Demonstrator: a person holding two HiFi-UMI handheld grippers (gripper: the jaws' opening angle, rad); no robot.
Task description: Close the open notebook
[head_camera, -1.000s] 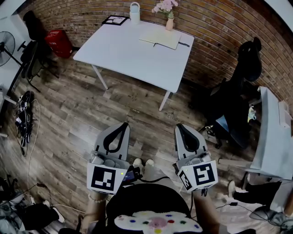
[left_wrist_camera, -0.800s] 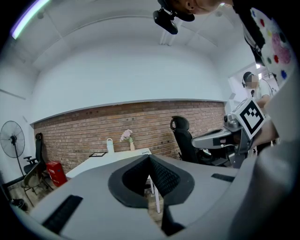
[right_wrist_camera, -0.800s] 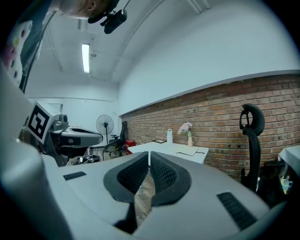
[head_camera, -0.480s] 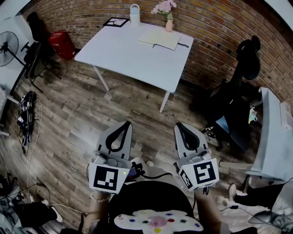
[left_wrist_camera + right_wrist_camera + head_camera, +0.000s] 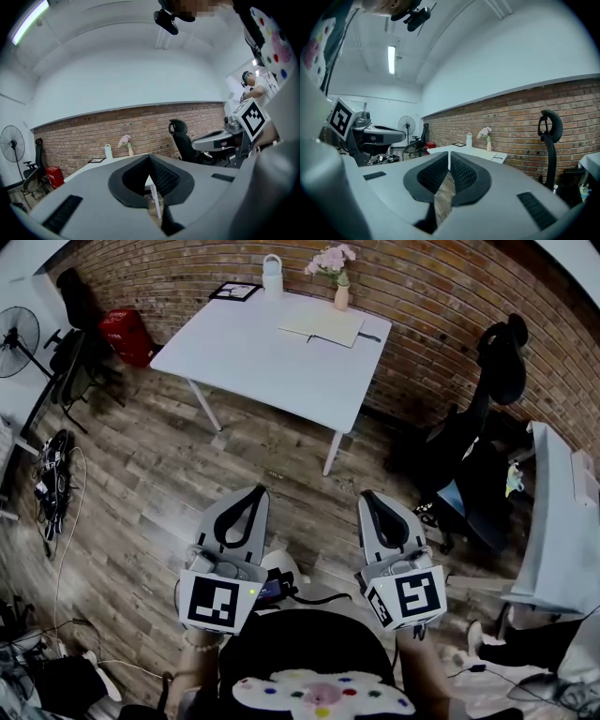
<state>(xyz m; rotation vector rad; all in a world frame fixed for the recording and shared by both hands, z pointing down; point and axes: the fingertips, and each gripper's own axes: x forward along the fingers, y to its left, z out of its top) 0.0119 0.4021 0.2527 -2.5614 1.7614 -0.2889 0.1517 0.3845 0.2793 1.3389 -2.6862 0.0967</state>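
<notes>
Both the left gripper (image 5: pixel 253 496) and the right gripper (image 5: pixel 368 500) are held shut and empty, and little ground has been gained in the last second: the notebook (image 5: pixel 322 324) is left open at the far edge of the table (image 5: pixel 248 357), well apart, so the approach remains.

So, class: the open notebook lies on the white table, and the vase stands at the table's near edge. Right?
Not quite. The head view shows the vase standing at the table's far edge, by the brick wall, just behind the notebook. The notebook does lie open on the white table.
</notes>
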